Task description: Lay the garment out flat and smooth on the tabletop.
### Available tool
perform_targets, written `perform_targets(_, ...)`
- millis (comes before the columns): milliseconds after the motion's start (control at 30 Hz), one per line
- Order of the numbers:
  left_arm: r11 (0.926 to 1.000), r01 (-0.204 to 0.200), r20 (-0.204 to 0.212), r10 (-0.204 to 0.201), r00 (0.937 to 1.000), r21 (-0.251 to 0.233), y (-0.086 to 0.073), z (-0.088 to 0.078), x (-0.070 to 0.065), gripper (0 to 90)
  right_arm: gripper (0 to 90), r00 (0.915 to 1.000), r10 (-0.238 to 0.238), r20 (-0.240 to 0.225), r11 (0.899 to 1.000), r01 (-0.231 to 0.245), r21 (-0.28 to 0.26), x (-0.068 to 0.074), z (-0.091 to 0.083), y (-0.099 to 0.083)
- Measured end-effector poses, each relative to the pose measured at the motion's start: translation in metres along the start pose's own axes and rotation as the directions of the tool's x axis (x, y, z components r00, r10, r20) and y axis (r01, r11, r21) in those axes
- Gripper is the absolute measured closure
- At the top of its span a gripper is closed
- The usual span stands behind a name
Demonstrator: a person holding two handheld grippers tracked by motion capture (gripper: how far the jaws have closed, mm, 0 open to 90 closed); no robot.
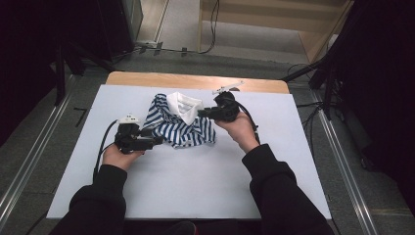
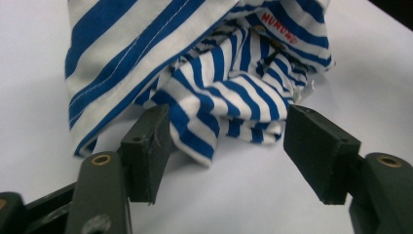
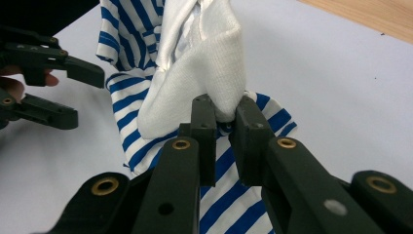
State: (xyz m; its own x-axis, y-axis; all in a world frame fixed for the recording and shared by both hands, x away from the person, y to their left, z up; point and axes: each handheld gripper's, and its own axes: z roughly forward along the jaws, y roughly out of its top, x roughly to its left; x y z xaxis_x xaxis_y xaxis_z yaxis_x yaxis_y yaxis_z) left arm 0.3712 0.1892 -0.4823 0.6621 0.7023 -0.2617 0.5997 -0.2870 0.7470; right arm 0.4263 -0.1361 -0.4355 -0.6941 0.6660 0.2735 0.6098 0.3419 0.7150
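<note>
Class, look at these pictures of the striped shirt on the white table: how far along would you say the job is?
Early. Done: the right claw is shut on the white collar of the striped shirt, lifting it a little. In hand: the left claw stands open at the shirt's near edge, pads not pressing on cloth. Left: the shirt is crumpled in a heap on the table, so any spreading or folding is not yet done.

A table [image 1: 161, 196] topped with a pale bluish-white sheet stands in the middle, and a strip of bare light wood shows along its far edge [image 1: 195, 81]. Grey floor [image 1: 29, 142] surrounds it, with a metal rail [image 1: 342, 161] running down each side and black cables [image 1: 213, 24] trailing across the far floor. Dark stands and curtains [image 1: 386, 73] close in left and right, while the far middle is lit, showing a pale wooden frame [image 1: 313, 46].
</note>
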Motion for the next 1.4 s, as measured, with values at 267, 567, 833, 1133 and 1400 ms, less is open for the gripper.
perform_targets(267, 0.9997, 0.007, -0.030, -0.006, 0.9995, 0.023, 0.005, 0.023, 0.005, 31.0, 78.7, 0.9999, 0.009, 0.005, 1.000, -0.009, -0.004, -0.002, 0.000, -0.001)
perform_targets(567, 0.9948, 0.073, -0.017, -0.072, 0.9973, 0.070, 0.002, 0.031, 0.014, 75.8, 78.7, 0.9998, 0.021, 0.005, 1.000, -0.021, -0.009, -0.004, -0.003, -0.001)
perform_targets(833, 0.9924, 0.077, 0.090, -0.086, 0.9922, 0.096, 0.002, 0.013, -0.004, 81.4, 78.7, 0.9998, 0.020, 0.010, 1.000, -0.020, -0.018, -0.005, -0.016, -0.004)
perform_targets(1133, 0.9916, 0.002, 0.159, -0.022, 0.9870, 0.129, -0.013, -0.007, -0.040, 80.7, 78.5, 0.9996, 0.017, 0.023, 0.999, -0.016, -0.031, -0.007, -0.027, -0.006)
perform_targets(1400, 0.9968, -0.001, 0.156, -0.012, 0.9876, 0.080, -0.012, -0.022, -0.038, 61.0, 78.2, 1.0000, 0.004, 0.005, 1.000, -0.004, -0.027, 0.000, -0.021, -0.012)
